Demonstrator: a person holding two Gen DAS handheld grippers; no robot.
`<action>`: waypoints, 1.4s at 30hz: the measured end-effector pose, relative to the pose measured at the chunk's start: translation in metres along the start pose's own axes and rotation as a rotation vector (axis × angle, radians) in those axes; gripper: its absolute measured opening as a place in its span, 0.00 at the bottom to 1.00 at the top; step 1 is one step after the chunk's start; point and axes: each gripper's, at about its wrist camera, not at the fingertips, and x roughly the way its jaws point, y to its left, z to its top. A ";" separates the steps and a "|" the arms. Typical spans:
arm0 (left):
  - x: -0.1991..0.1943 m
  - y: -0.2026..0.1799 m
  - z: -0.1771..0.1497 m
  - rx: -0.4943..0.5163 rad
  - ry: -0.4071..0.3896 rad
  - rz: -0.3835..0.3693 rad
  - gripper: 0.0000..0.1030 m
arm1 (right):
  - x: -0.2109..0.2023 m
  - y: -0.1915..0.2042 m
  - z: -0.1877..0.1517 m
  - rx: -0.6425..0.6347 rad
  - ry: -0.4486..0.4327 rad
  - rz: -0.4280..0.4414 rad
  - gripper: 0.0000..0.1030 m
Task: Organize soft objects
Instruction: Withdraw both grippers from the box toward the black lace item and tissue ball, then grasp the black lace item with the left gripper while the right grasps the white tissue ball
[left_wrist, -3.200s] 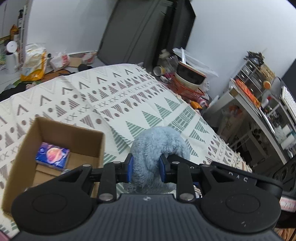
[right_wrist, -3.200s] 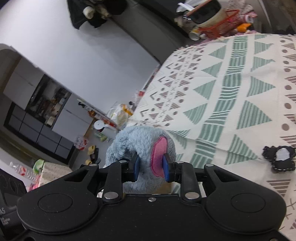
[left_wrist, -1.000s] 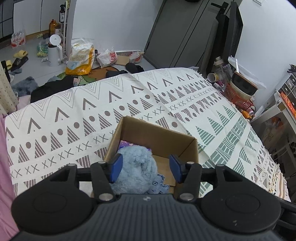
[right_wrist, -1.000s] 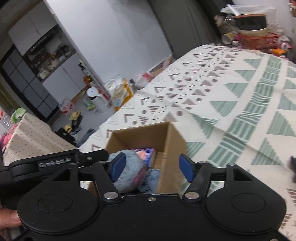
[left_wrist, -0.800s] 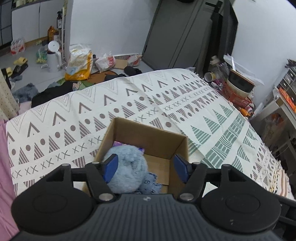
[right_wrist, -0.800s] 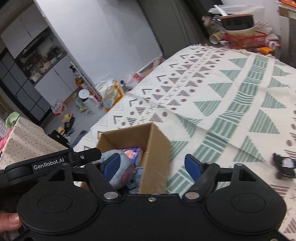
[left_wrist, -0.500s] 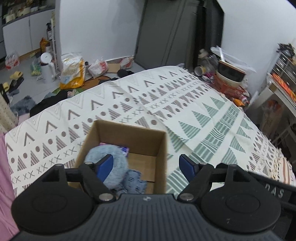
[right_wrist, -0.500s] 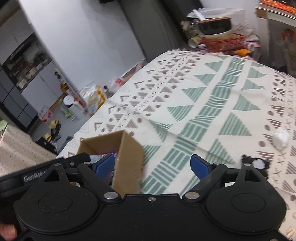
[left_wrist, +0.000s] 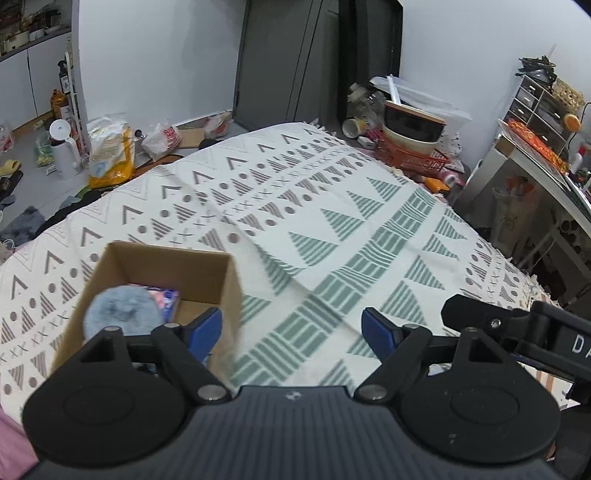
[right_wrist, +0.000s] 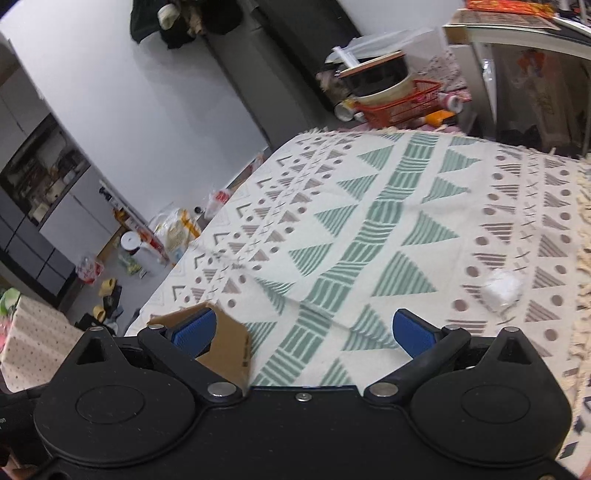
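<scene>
Left gripper (left_wrist: 291, 328) spread wide, right gripper (right_wrist: 303, 328) likewise, plush (left_wrist: 122, 314) in box (left_wrist: 166, 258).

Ahead of you, the patterned blanket (left_wrist: 332, 236) lies open through its middle and far stretch, room enough for either gripper to pass. At near left the cardboard box (left_wrist: 155, 280) blocks the way, its right wall standing just past the left gripper (left_wrist: 291, 328)'s spread fingers. At right, a small white soft lump (right_wrist: 502, 288) sits on the cloth. Beyond the far edge, an orange basket (left_wrist: 413, 155) and stacked clutter crowd the floor.
</scene>
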 end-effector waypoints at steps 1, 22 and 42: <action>0.001 -0.005 -0.001 0.001 -0.003 -0.001 0.83 | -0.002 -0.005 0.002 0.007 -0.005 -0.005 1.00; 0.048 -0.096 -0.032 0.038 0.091 -0.071 0.99 | -0.029 -0.103 0.024 0.121 -0.100 -0.079 1.00; 0.111 -0.141 -0.058 -0.036 0.205 -0.076 0.98 | -0.005 -0.204 0.018 0.339 -0.036 -0.090 1.00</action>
